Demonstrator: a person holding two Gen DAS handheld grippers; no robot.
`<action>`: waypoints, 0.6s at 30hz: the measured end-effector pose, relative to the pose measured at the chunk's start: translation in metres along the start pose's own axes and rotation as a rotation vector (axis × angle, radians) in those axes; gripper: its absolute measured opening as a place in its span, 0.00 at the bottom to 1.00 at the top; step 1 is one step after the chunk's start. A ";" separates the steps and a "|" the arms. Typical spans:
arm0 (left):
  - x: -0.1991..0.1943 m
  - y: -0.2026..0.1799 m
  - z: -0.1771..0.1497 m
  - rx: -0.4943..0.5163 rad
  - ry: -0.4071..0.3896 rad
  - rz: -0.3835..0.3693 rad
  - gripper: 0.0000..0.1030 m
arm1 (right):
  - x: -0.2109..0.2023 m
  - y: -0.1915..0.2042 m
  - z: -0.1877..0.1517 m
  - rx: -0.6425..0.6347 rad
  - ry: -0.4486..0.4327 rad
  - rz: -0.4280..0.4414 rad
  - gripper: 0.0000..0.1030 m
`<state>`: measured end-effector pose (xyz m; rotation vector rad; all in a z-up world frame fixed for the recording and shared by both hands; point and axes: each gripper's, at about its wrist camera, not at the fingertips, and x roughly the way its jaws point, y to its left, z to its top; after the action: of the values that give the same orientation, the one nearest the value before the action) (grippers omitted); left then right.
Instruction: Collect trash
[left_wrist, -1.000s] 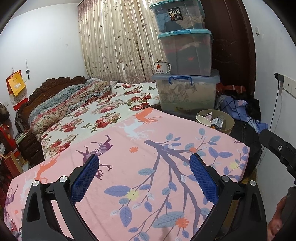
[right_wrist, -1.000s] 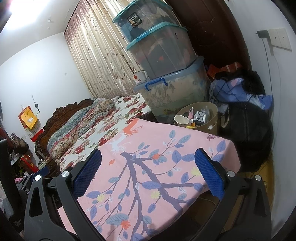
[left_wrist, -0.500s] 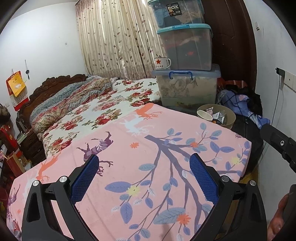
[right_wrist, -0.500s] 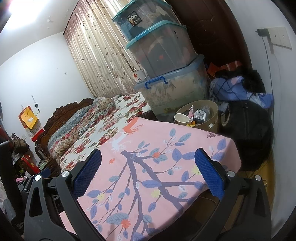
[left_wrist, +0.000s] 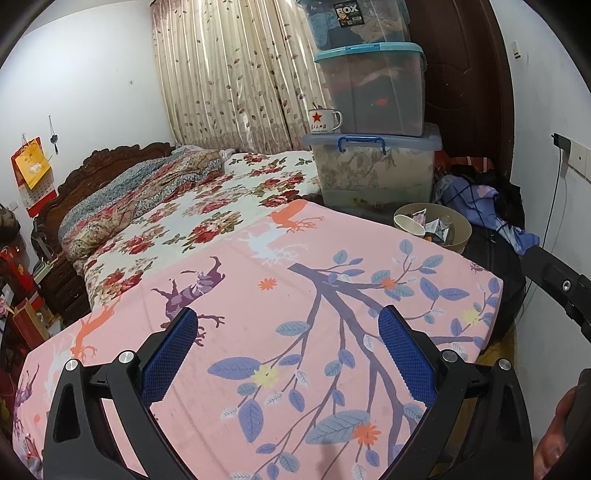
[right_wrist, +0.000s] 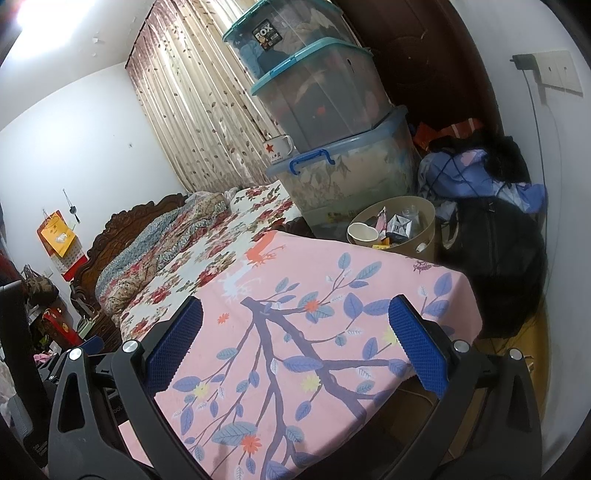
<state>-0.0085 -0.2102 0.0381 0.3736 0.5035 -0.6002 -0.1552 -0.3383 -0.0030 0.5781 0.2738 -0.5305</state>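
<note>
A tan waste bin stands on the floor past the far corner of the pink bed sheet; it also shows in the right wrist view. It holds a white paper cup, a small carton and other scraps. My left gripper is open and empty, low over the pink sheet. My right gripper is open and empty, over the same sheet, well short of the bin. No loose trash shows on the sheet.
Three stacked plastic storage boxes stand behind the bin, with an enamel mug on the lowest lid. Dark bags and clothes lie right of the bin by the wall. A floral bed stretches left.
Both views have shifted slightly, with the left gripper rising or tilting so the bin and boxes sit a little lower and farther. Both grippers stay open and empty.
</note>
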 end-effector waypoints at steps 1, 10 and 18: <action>0.000 0.000 0.000 0.001 0.000 -0.001 0.92 | 0.000 0.000 0.000 0.000 0.001 0.000 0.97; 0.000 -0.001 0.000 0.006 0.002 0.001 0.92 | 0.001 -0.001 -0.001 0.001 0.004 0.000 0.97; 0.000 -0.002 -0.001 0.008 0.003 0.000 0.92 | 0.002 -0.001 0.000 0.003 0.006 0.000 0.97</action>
<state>-0.0098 -0.2111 0.0372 0.3824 0.5042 -0.6025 -0.1544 -0.3396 -0.0039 0.5826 0.2787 -0.5296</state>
